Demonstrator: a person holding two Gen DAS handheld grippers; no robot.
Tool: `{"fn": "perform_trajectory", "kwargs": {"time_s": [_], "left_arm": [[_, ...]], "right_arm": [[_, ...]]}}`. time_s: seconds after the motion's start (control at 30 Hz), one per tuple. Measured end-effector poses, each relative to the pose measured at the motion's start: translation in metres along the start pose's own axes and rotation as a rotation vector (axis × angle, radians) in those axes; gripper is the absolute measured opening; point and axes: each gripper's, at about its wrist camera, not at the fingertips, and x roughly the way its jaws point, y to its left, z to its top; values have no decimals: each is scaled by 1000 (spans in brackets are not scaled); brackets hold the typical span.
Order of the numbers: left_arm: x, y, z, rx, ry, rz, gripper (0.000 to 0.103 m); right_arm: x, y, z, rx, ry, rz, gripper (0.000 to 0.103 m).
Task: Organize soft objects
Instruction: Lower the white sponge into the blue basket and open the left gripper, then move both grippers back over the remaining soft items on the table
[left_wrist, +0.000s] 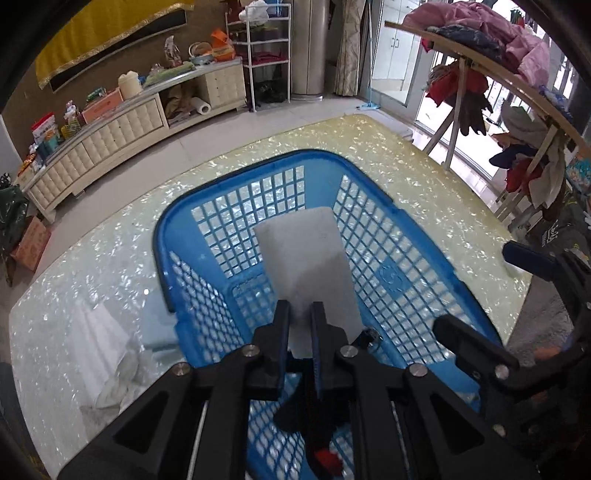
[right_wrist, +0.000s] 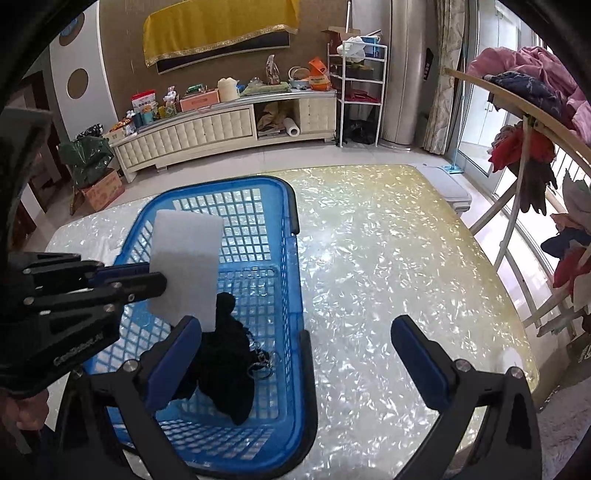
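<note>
The white foam pad (right_wrist: 184, 266) was clamped by its near edge between the fingers of the left gripper (left_wrist: 300, 321), and it stuck out straight ahead of them, its long axis running along the fingers and away from the hand. It hung in the air over the blue basket (right_wrist: 291, 369), apart from the mesh floor, so the drop lay directly below the left gripper's tips; I judged that letting go was all the next move needed.

The right gripper (right_wrist: 303, 369) was the farther of the two from the pad. Its fingers stood spread wide with nothing between them, the left one over the basket's near end and the right one over the pearly table (right_wrist: 388, 240).

Counted: one foam pad, one basket, and one dark cloth item (right_wrist: 225, 369) already lying inside, below and just beside the pad. A pale crumpled cloth (left_wrist: 110, 354) lay on the table to the left of the left gripper, outside the basket.
</note>
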Motion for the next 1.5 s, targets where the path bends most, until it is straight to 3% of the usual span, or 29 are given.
{"fn": "perform_trajectory", "kwargs": {"time_s": [0.47,0.6,0.7,0.93,0.97,1.0,1.5], "left_arm": [[40,9,31,22,51,6,11],[36,6,31,32,41,3,42],[34,6,29,33,37,5,54],[19,3,21,40,3,30,73],[14,4,19,33,-3,50,85],[9,5,18,25,-8,77,89],[-78,22,-38,-49,-72,100,89]], "right_arm": [[21,-1,6,8,45,-7,103],[24,0,7,23,54,1,103],[25,2,7,24,59,-1,103],[17,2,9,28,52,0,103],[14,3,9,29,48,-2,103],[11,3,10,29,45,-2,103],[-43,33,5,-24,-17,12,103]]}}
